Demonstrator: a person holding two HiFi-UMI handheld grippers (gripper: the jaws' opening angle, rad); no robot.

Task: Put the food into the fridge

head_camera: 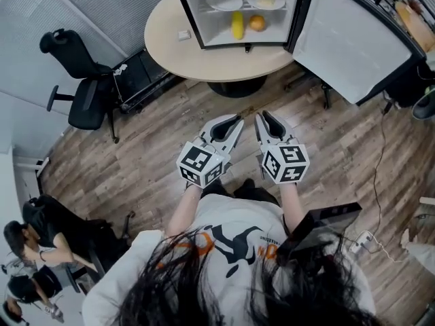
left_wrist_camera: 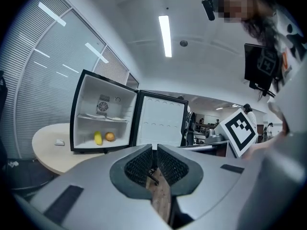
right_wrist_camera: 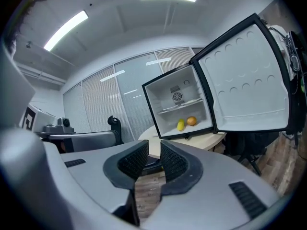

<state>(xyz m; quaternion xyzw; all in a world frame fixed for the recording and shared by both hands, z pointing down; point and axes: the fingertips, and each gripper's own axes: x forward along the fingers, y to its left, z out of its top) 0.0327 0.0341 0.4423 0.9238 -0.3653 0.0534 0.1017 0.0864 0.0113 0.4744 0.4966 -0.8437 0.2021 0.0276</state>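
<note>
A small black fridge (head_camera: 245,44) stands open on a round beige table (head_camera: 177,49), its white door (head_camera: 346,43) swung to the right. On its floor lie a yellow fruit (head_camera: 236,24) and an orange (head_camera: 257,23); two white plates (head_camera: 224,1) sit on the shelf above. I hold both grippers side by side over the wooden floor, well short of the table. My left gripper (head_camera: 235,121) is shut with nothing in it, and so is my right gripper (head_camera: 261,117). The same fruit appears far off past the left gripper (left_wrist_camera: 154,150) and the right gripper (right_wrist_camera: 154,147).
A black office chair (head_camera: 81,87) stands left of the table, with a black rack beside it. A small white object (head_camera: 183,35) lies on the tabletop. People sit at the lower left (head_camera: 30,246). Cables and a power strip (head_camera: 363,240) lie on the floor at the right.
</note>
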